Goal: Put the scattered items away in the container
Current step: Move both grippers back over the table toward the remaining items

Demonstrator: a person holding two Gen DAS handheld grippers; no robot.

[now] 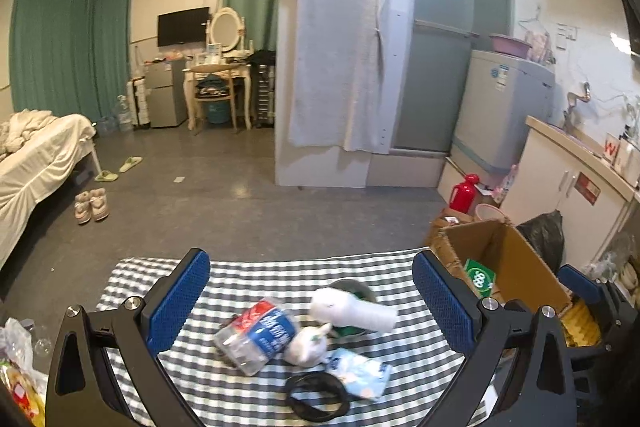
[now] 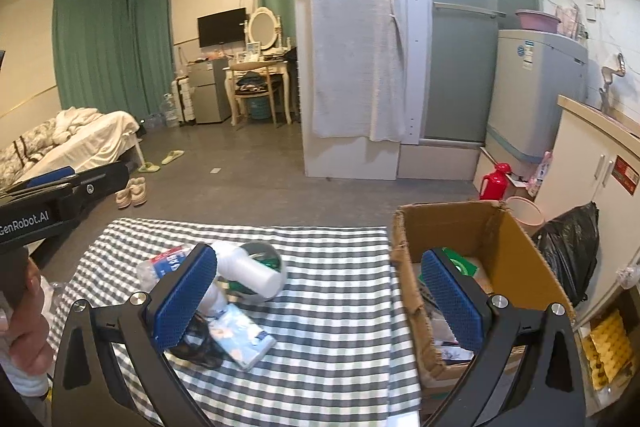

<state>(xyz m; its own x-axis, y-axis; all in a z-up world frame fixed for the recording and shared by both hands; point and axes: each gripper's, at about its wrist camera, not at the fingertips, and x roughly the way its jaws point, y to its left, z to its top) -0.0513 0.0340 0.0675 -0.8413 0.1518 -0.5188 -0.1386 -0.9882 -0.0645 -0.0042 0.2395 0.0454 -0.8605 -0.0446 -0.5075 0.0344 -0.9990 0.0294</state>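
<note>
Both sets of blue-padded fingers are standing wide apart and gripping nothing: the left gripper [image 1: 312,299] is hovering over the scattered pile, the right gripper [image 2: 320,291] is straddling the cardboard box's [image 2: 520,251] near-left wall. On the checked cloth [image 2: 328,327] a crushed plastic bottle [image 1: 258,335], a white cylinder [image 1: 354,309] leaning across a dark bowl [image 1: 352,287], a tissue pack [image 1: 360,373] and a black cable coil [image 1: 318,397] are lying bunched together, touching. Bare cloth is lying open between pile and box. Sitting at the cloth's right edge, the box is holding a green packet [image 1: 480,277] and what may be paper. A hand [image 2: 24,327] is clutching the left gripper's handle.
</note>
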